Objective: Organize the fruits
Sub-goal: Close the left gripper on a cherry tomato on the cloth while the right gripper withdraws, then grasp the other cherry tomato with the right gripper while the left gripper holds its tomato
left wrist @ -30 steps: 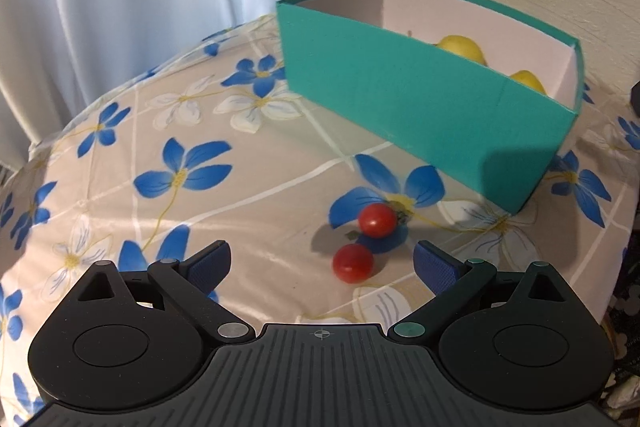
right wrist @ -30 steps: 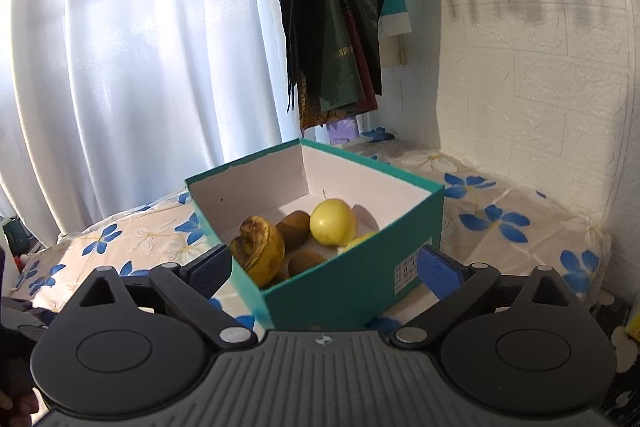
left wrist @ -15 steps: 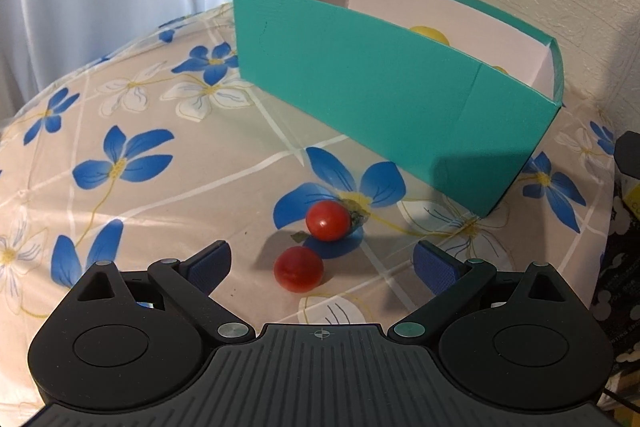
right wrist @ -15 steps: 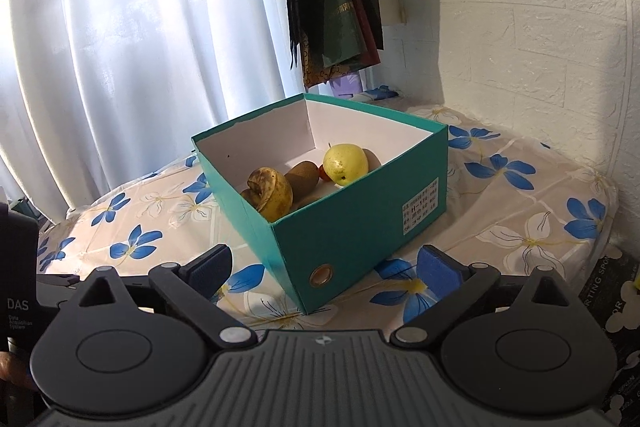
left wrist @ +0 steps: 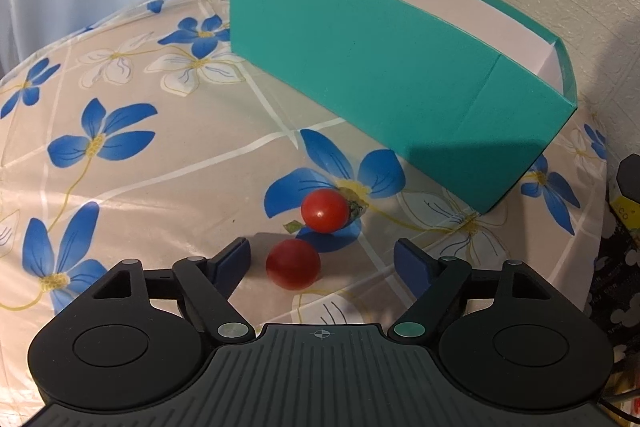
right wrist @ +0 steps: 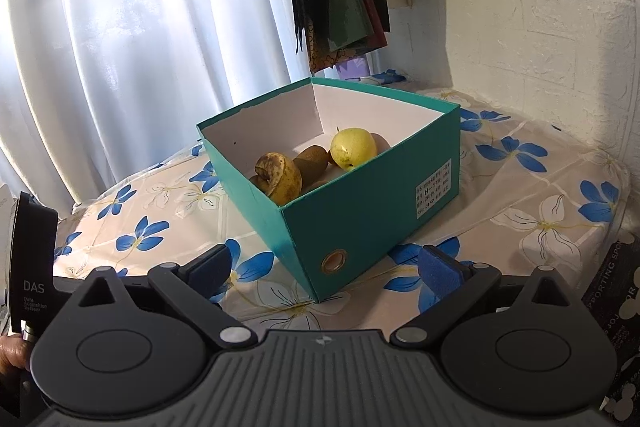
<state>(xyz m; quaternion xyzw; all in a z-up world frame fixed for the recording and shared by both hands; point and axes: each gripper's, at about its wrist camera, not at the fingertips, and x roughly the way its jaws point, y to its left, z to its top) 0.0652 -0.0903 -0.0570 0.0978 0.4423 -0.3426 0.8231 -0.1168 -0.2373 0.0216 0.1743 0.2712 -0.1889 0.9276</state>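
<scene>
my left gripper [left wrist: 322, 257] hangs wide open around the near tomato [left wrist: 293, 264] on the cloth, box [left wrist: 384, 75] beyond; i should lower, then close. right gripper [right wrist: 324, 267] open, idle.

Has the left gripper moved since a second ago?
Yes. The left gripper has closed in on the near tomato, which now sits between its fingers; the teal box looms larger.

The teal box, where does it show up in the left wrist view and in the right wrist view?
Left wrist view: the teal box fills the upper right, its long outer wall facing the camera, beyond two cherry tomatoes.
Right wrist view: the teal box sits at centre, a corner toward the camera, with fruit visible inside.
Shared landmark: the blue-flowered tablecloth it stands on.
</scene>
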